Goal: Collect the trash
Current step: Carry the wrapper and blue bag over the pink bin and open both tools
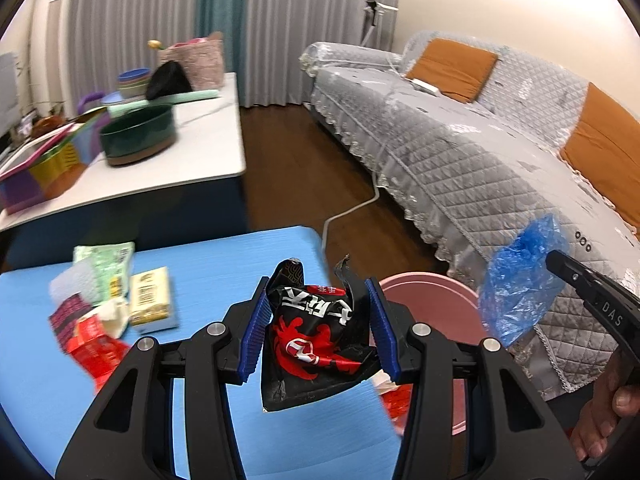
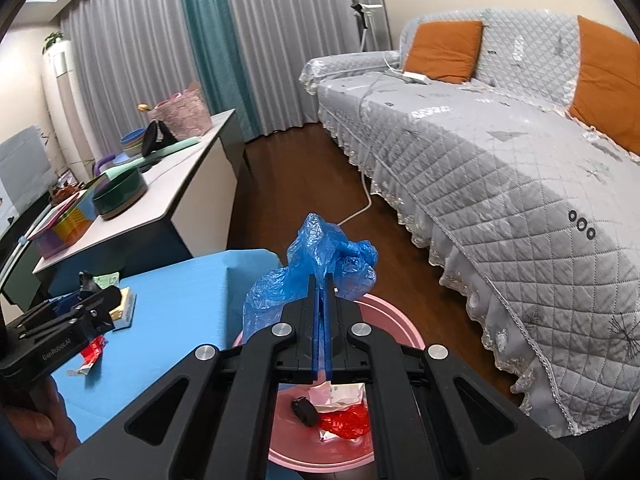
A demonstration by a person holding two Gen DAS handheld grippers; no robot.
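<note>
Left wrist view: the left tool [image 1: 316, 320] grips a crumpled black and red snack wrapper [image 1: 314, 340] between its blue pads, at lower centre, over the edge of the blue counter [image 1: 216, 256]. More litter lies at left on that counter: a green packet [image 1: 110, 264], a pale yellow box [image 1: 151, 296] and a red wrapper [image 1: 98, 352]. At right, the right tool [image 1: 560, 268] carries a blue plastic bag [image 1: 520, 284] over the pink bin [image 1: 432, 292].

Right wrist view: the right tool [image 2: 323, 280] is closed tight on the blue plastic bag [image 2: 320, 264], centre frame, directly over the pink bin [image 2: 396, 320]. Inside lie a red wrapper [image 2: 346, 420], white paper [image 2: 340, 394] and 1 dark piece [image 2: 305, 410]. A grey quilted sofa [image 2: 500, 184] fills the right.
</note>
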